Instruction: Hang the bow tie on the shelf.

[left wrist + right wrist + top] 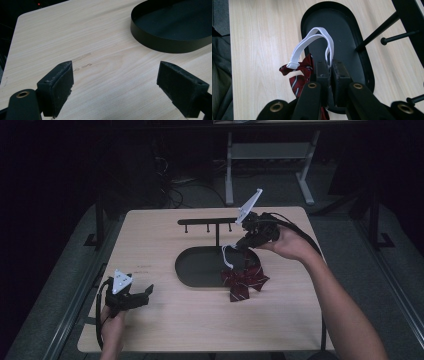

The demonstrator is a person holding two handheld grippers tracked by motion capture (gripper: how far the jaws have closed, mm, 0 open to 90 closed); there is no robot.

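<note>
While the right gripper (243,241) is clenched on the white elastic neck band (312,41) of the dark red striped fabric bow tie (245,281), the step in hand looks like lifting the band up to a peg of the black metal T-shaped hanger stand (216,222). To do it well, I would keep the pinch firm and raise the hand slowly, so the thin elastic does not slip out from between the jaws — in the right gripper view they stand pressed together on the band close to its bottom end, and the loop arches free above them. The open part of the loop, not the pinched part, should meet the peg, so the wrist likely has to turn the arch toward the crossbar.

The bow tie lies partly over the near right rim of the black oval metal base tray (200,265), its lower wings on the pale wooden table (165,325), just below the gripper. Its long axis runs across its two wings, roughly left to right in the high view, while the band rises from it up toward the gripper.

The left gripper (140,296) rests near the table's front left corner, jaws spread wide and empty — well apart from the tie
</note>
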